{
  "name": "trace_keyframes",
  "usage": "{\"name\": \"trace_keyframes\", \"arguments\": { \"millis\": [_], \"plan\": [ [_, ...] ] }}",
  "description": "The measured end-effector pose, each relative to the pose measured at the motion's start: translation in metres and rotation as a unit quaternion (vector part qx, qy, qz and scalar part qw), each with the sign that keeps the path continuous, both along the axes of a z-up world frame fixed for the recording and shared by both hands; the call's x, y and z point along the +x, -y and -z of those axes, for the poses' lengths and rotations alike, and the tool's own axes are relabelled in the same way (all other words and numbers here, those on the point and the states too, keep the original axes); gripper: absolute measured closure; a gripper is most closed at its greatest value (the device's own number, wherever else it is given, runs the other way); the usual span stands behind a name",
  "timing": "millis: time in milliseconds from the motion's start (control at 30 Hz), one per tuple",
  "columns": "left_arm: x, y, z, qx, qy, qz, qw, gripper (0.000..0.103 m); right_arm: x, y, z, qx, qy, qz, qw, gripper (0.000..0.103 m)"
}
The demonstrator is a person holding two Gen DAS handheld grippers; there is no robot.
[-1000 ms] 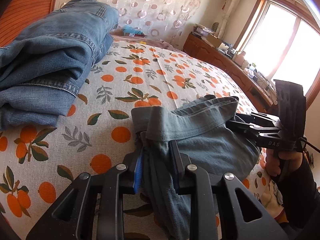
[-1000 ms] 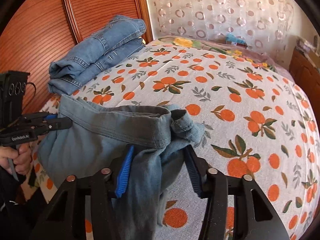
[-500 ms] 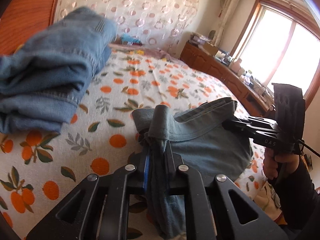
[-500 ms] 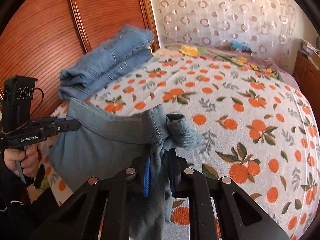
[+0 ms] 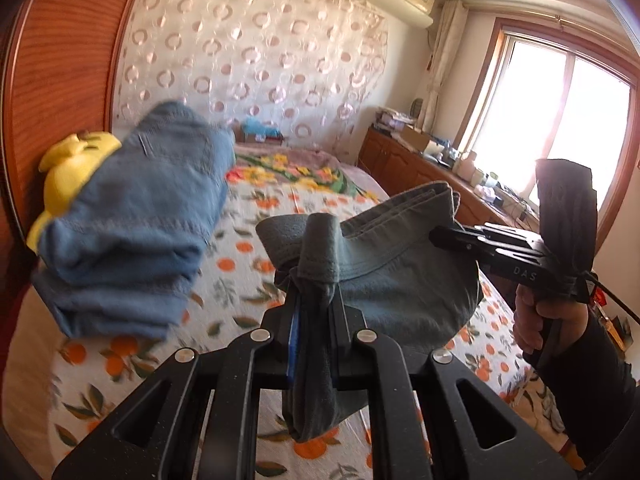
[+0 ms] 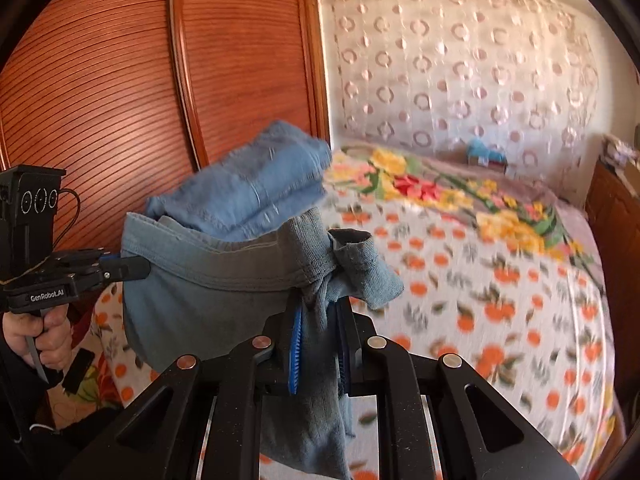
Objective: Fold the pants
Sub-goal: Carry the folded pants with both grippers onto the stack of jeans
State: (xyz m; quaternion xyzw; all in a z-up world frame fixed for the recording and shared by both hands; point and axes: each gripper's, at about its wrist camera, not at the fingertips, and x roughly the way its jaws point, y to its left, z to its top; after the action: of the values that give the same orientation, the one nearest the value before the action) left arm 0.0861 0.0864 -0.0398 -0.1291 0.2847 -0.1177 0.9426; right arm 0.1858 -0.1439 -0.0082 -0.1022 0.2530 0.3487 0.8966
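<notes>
Now the grey-green pants [image 5: 404, 280] hang in the air between the two tools, their waistband stretched from one set of jaws to the other above the bed [image 5: 248, 280].

From the left wrist camera, the left gripper [image 5: 314, 312] has its jaws closed tight on one bunched end of the waistband. A fold of cloth rises just above the jaw tips, and the rest drops straight down between the jaws and hangs below them. The blue pad of one jaw presses against the fabric.

From the right wrist camera, the right gripper [image 6: 318, 332] is likewise clamped on the other bunched end of the pants [image 6: 208, 292]. Its jaws are nearly shut, with only the thickness of the cloth between the blue pads. A loose flap sticks out to the right of the jaw tips, and a length of fabric hangs down between the jaws.

Each tool shows in the other's camera: the right gripper [image 5: 442, 236] reaches in from the right, the left gripper [image 6: 136, 268] from the left, each with its tips on the waistband edge.

Beyond the jaws, a folded stack of blue jeans [image 5: 136, 232] lies on the orange-print bedspread, blurred, near the wooden wardrobe [image 6: 120, 80]. A yellow object [image 5: 68, 176], too blurred to name, shows just behind the stack.
</notes>
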Motion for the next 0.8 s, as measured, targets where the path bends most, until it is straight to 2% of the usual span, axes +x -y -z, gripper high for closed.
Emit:
{"name": "trace_keyframes", "arguments": {
  "millis": [200, 400, 667, 800],
  "plan": [
    [0.020, -0.022, -0.029, 0.017, 0.027, -0.025, 0.9992, 0.091, 0.023, -0.032, -0.034, -0.012, 0.042, -0.018, 0.999, 0.088],
    [0.042, -0.049, -0.045, 0.031, 0.035, -0.041, 0.9981, 0.091, 0.047, -0.054, -0.049, -0.007, 0.055, -0.028, 0.998, 0.088],
    [0.050, -0.076, -0.038, 0.033, 0.028, -0.077, 0.9961, 0.091, 0.100, -0.114, -0.054, -0.050, 0.067, -0.062, 0.995, 0.088],
    [0.060, -0.097, -0.030, 0.015, 0.017, -0.101, 0.9946, 0.091, 0.129, -0.151, -0.055, -0.073, 0.070, -0.087, 0.991, 0.088]
  ]
}}
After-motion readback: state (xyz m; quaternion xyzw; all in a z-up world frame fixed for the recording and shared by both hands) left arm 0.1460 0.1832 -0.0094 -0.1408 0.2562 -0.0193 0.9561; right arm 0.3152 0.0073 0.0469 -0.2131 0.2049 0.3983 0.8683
